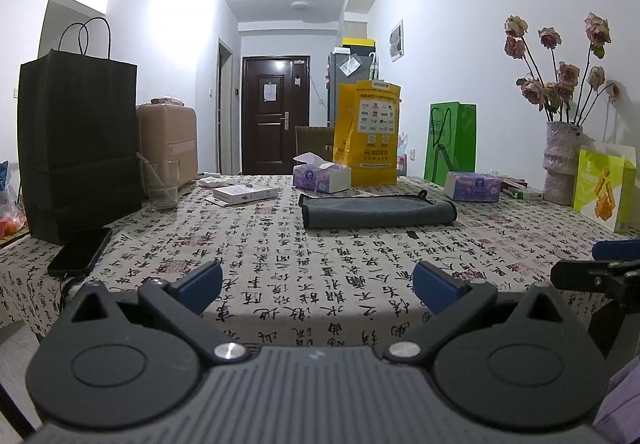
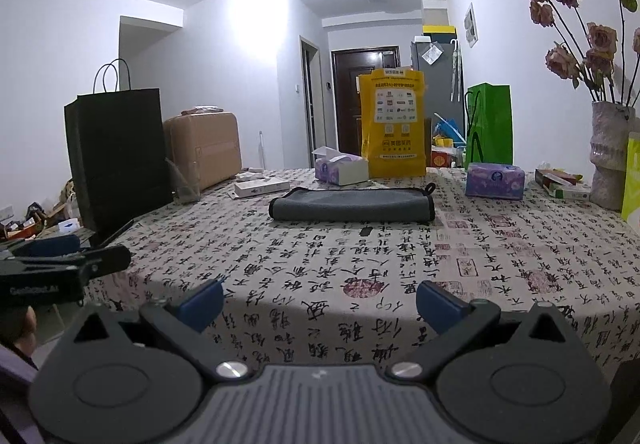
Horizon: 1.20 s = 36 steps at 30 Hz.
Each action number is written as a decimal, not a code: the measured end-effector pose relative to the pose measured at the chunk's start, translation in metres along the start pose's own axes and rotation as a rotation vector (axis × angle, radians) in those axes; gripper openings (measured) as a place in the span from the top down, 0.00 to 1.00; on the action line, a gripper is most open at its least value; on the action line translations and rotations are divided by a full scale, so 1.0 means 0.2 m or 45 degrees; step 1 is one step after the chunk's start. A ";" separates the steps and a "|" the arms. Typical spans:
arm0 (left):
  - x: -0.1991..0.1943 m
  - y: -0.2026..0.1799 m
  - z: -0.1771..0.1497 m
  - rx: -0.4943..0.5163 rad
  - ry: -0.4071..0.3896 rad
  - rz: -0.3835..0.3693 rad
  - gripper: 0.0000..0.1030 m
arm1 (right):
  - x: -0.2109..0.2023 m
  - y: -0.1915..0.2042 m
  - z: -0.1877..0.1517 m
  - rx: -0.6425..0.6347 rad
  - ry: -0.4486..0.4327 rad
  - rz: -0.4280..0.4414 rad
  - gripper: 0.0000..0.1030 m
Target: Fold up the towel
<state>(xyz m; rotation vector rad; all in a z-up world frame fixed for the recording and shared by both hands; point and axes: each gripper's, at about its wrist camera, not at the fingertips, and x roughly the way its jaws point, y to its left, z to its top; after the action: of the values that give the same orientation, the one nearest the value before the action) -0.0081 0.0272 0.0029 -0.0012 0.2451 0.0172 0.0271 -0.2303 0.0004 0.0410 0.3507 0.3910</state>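
A grey towel (image 1: 378,210) with a dark border lies folded into a long strip on the calligraphy-print tablecloth (image 1: 320,264), toward the far middle of the table. It also shows in the right wrist view (image 2: 352,204). My left gripper (image 1: 318,284) is open and empty, held at the table's near edge, well short of the towel. My right gripper (image 2: 320,304) is open and empty too, also at the near edge. The right gripper shows at the right edge of the left wrist view (image 1: 600,268), and the left gripper at the left edge of the right wrist view (image 2: 60,264).
A black paper bag (image 1: 80,144), a phone (image 1: 80,252) and a glass (image 1: 162,184) stand at the left. Tissue boxes (image 1: 320,176), a yellow bag (image 1: 370,132), a green bag (image 1: 452,140) and a flower vase (image 1: 560,164) line the far and right sides.
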 end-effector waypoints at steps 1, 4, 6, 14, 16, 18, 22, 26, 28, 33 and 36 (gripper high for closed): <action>0.00 0.00 0.00 0.000 0.001 -0.001 0.00 | 0.00 0.00 0.00 0.001 0.000 0.002 0.00; 0.00 0.00 0.00 0.000 0.002 -0.001 0.00 | 0.01 0.00 0.00 0.004 0.003 0.003 0.00; 0.00 0.00 0.00 0.001 0.001 0.000 0.00 | 0.01 0.00 0.00 0.004 0.004 0.004 0.00; 0.00 0.00 0.00 0.001 0.003 0.000 0.00 | 0.01 0.01 0.00 0.006 0.002 0.012 0.00; 0.00 0.00 0.00 0.001 0.003 -0.001 0.00 | 0.01 0.01 0.00 0.006 0.001 0.011 0.00; 0.00 0.00 0.00 0.001 0.003 -0.001 0.00 | 0.01 0.01 0.00 0.006 -0.001 0.011 0.00; 0.00 0.00 0.00 0.001 0.003 -0.001 0.00 | 0.00 0.01 0.00 0.010 -0.008 0.011 0.00; 0.00 0.00 0.00 0.001 0.003 0.000 0.00 | 0.00 0.01 0.00 0.011 -0.006 0.013 0.00; 0.00 0.00 0.00 0.001 0.004 -0.002 0.00 | 0.00 0.01 0.00 0.012 -0.006 0.013 0.00; 0.00 0.00 0.00 0.001 0.004 -0.001 0.00 | 0.01 0.01 0.00 0.014 -0.001 0.021 0.00; 0.00 0.00 0.00 0.002 0.002 0.001 0.00 | 0.01 0.01 -0.01 0.017 0.003 0.023 0.00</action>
<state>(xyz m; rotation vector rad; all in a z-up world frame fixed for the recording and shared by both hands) -0.0076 0.0264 0.0023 0.0002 0.2469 0.0181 0.0273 -0.2284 -0.0013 0.0564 0.3558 0.4070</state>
